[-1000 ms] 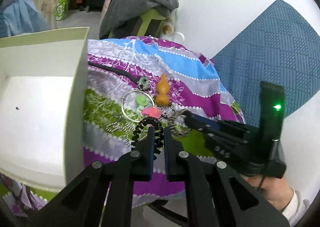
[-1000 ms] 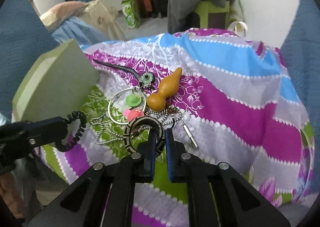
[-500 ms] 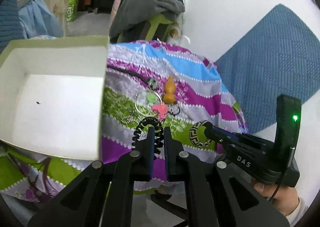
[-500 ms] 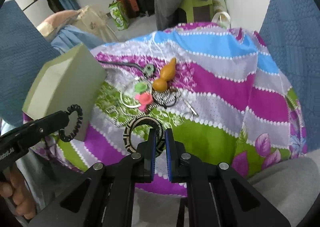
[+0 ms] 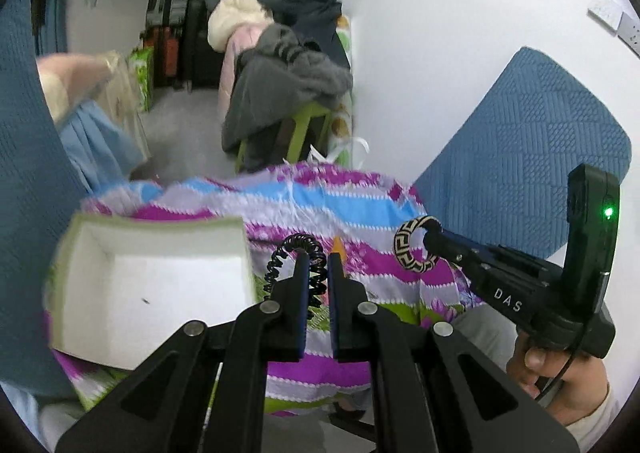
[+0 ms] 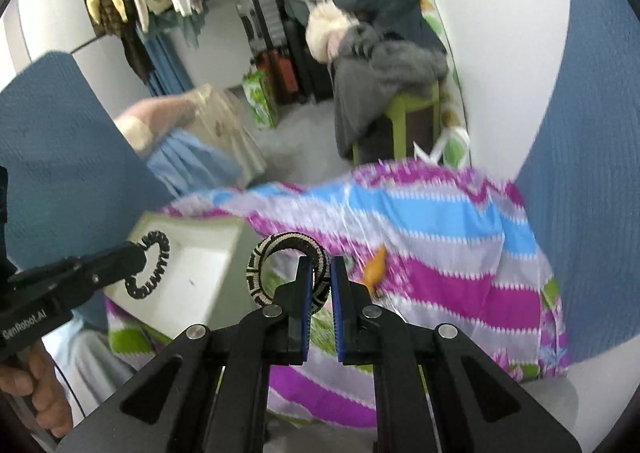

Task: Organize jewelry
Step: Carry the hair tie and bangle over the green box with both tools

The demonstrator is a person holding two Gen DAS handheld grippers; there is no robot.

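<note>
My left gripper point(image 5: 318, 259) is shut on a black spiral hair tie point(image 5: 280, 261), held in the air just right of the open white box point(image 5: 152, 281); it also shows in the right wrist view point(image 6: 150, 267) over the box point(image 6: 192, 273). My right gripper point(image 6: 320, 263) is shut on a black-and-cream patterned bangle point(image 6: 264, 265), raised above the striped cloth point(image 6: 440, 253); the bangle shows in the left wrist view point(image 5: 414, 249) too. An orange gourd pendant point(image 6: 376, 271) lies on the cloth.
The colourful cloth point(image 5: 340, 205) covers a small table between blue cushions point(image 5: 540, 157). Behind it stands a green stool piled with clothes point(image 6: 384, 65). Other jewelry is mostly hidden behind my fingers.
Both grippers have lifted higher and pulled back from the cloth with their items. The view now tilts up toward the room, and the box sits lower in the frame.
</note>
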